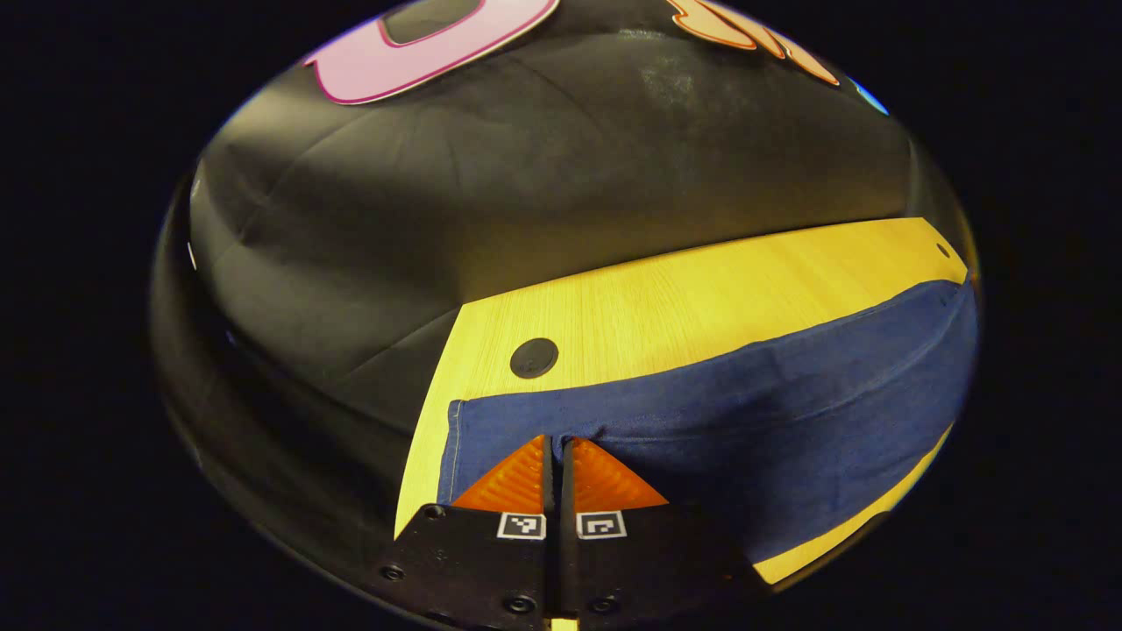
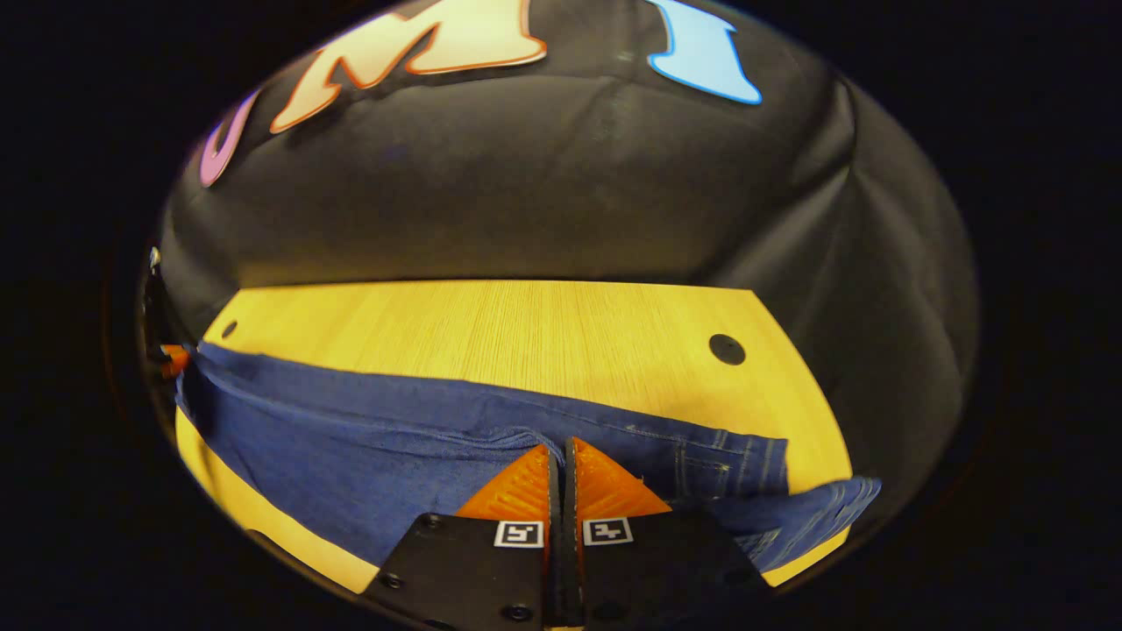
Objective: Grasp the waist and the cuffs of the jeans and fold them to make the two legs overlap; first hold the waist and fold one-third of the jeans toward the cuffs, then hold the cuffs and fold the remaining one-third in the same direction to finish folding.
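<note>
No word, brand name or number can be read in either view. The only signs are small square black-and-white coded markers. Two of them stand side by side on the black body of the left gripper (image 1: pixel 556 443), one behind each orange finger. Two more stand in the same way on the right gripper (image 2: pixel 561 447). Their patterns are blocky shapes, not letters. The jeans (image 2: pixel 368 447) show stitching near the waist, but no label on them can be read.
</note>
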{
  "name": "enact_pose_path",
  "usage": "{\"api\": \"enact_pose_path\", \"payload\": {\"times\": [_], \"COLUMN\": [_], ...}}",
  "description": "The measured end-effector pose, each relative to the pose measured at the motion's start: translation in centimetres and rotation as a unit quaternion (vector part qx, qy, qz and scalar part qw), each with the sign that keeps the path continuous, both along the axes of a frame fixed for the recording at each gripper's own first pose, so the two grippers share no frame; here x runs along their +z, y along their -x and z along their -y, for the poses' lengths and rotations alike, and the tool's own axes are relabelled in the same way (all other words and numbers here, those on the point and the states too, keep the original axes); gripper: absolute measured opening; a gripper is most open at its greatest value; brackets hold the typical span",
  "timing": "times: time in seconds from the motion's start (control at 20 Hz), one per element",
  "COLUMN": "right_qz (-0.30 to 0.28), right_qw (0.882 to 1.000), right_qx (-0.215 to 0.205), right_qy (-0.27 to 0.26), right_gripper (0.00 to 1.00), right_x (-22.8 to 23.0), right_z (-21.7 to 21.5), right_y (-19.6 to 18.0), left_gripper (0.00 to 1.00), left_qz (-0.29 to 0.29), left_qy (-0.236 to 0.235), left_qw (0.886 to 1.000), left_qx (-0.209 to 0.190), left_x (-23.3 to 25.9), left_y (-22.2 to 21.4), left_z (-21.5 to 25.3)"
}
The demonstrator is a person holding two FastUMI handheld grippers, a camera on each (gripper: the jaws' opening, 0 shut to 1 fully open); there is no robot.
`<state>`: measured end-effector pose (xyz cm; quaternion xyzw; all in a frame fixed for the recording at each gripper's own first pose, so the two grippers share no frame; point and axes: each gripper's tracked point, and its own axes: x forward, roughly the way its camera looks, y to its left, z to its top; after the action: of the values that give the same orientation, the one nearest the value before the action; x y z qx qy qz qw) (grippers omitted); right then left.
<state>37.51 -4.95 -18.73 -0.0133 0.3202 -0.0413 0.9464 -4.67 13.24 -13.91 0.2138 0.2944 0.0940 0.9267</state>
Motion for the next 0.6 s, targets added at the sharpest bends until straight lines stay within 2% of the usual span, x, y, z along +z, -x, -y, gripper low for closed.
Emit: {"api": "enact_pose_path", "payload": {"times": [0.1,0.25,0.3,0.35,0.5,0.55,0.6], "right_qz": [-0.002,-0.031,-0.043,-0.051,-0.037,-0.039,-0.042], "right_qw": [1.0,0.999,0.999,0.999,0.998,0.998,0.998], "right_qx": [-0.007,-0.008,-0.004,0.003,0.034,0.038,0.04], "right_qy": [-0.021,-0.022,-0.015,-0.007,0.022,0.028,0.037], "right_gripper": [0.02,0.02,0.0,0.03,0.01,0.05,0.28], "right_x": [-0.7,-4.0,-5.3,-6.1,-6.1,-6.5,-6.3], "right_z": [-0.4,-0.3,-0.3,-0.2,-0.1,0.1,0.7], "right_y": [-1.9,-3.2,-3.4,-3.3,-3.4,-3.5,-3.2], "left_gripper": [0.0,0.0,0.0,0.0,0.01,0.07,0.24], "left_qz": [-0.008,-0.015,-0.014,-0.011,-0.006,-0.006,-0.008], "left_qy": [-0.014,-0.044,-0.046,-0.046,-0.026,-0.011,-0.001], "left_qw": [1.0,0.999,0.999,0.999,1.0,1.0,1.0], "left_qx": [0.004,0.003,0.003,0.006,0.013,0.01,0.009], "left_x": [0.0,0.2,0.0,-0.1,-0.7,-0.9,-1.3], "left_y": [0.0,-0.1,-0.1,0.0,0.0,-0.1,0.1], "left_z": [0.0,0.5,0.3,0.1,-0.4,0.2,0.6]}}
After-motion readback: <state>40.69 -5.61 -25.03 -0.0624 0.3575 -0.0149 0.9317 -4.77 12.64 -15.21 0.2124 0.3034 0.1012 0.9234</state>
